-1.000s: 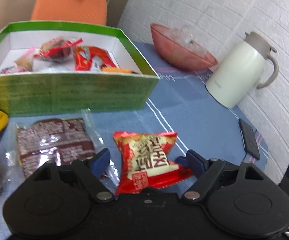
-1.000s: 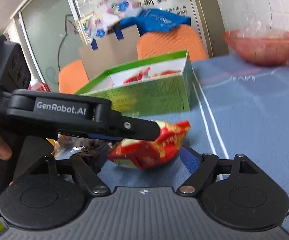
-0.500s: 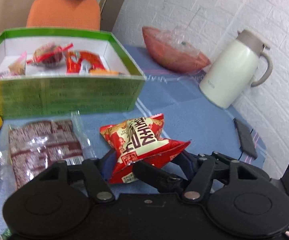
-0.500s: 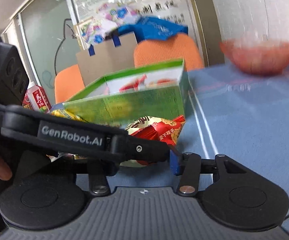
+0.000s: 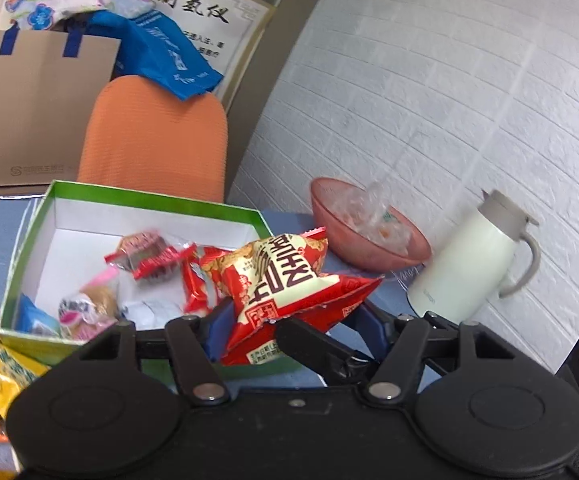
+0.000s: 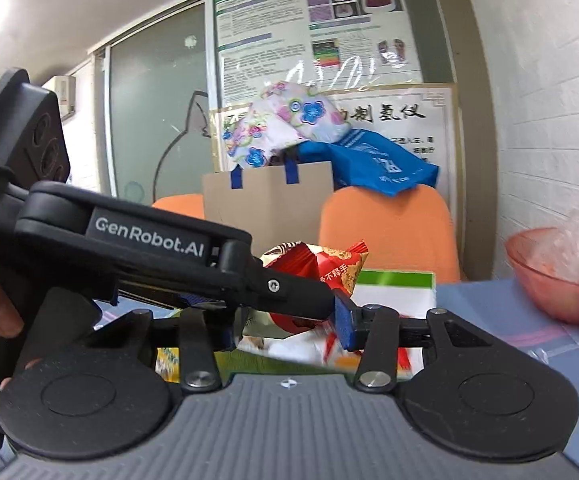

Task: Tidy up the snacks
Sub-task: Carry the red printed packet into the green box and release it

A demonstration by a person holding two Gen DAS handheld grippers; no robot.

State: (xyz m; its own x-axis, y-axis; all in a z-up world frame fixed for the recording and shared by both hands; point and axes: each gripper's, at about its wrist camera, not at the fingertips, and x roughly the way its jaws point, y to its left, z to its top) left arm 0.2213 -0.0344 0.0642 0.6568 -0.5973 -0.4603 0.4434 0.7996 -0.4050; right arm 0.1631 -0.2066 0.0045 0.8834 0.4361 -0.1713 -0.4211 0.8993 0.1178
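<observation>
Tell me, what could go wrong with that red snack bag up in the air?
1. Both tools pinch the red snack bag at once, the left tool and the right tool, whose jaws are closing. Pulling apart might tear it.
2. Squeezing could crush the snacks inside.
3. Dropped early, it may miss the green box.

Red snack packet (image 5: 285, 288), flat on the table a second ago, now lifted clear and hanging at 12 o'clock over the green box (image 5: 137, 204). Pinched by left gripper (image 5: 289, 326) and right gripper (image 6: 289, 320), the latter's jaws closing from wide open.
</observation>
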